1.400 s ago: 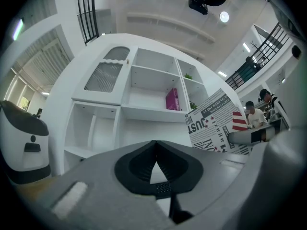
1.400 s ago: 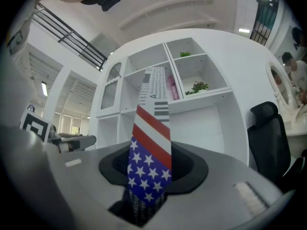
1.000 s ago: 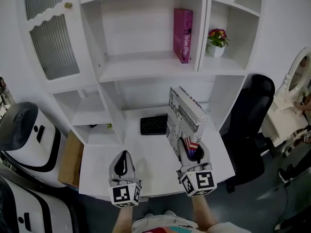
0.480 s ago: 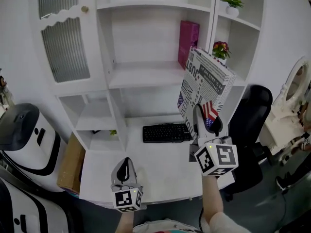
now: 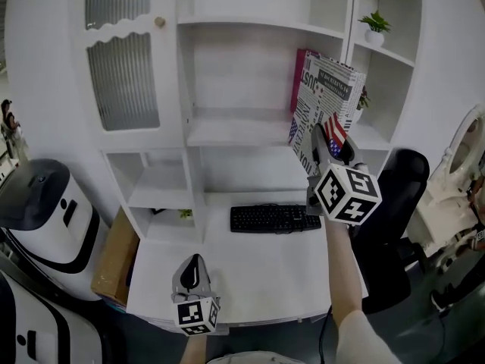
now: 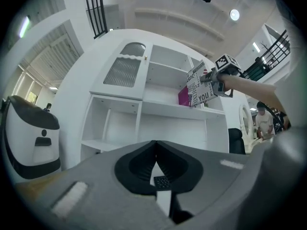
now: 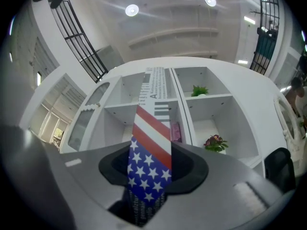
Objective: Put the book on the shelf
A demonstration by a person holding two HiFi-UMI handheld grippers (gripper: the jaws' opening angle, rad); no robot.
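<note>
Rising clear of the white desk [image 5: 250, 279] over the past second, the right gripper [image 5: 331, 144] brings the newsprint-patterned hardback book with a stars-and-stripes corner [image 5: 324, 97] up to the middle board of the white wooden shelf unit [image 5: 235, 131], at about one o'clock in the head view. Its jaws stay clamped at a middling width on the book's flag-printed lower edge.

The book, earlier down by the black computer keyboard [image 5: 274, 218], now stands nearly upright and overlaps the slim magenta book [image 5: 297, 70] already shelved; whether they touch cannot be told.

The left gripper [image 5: 193, 268], jaws pressed together on nothing, hovers low over the desk at seven o'clock.

The lift looks done. What seems left is sliding the book inward beside the magenta one and letting go.
</note>
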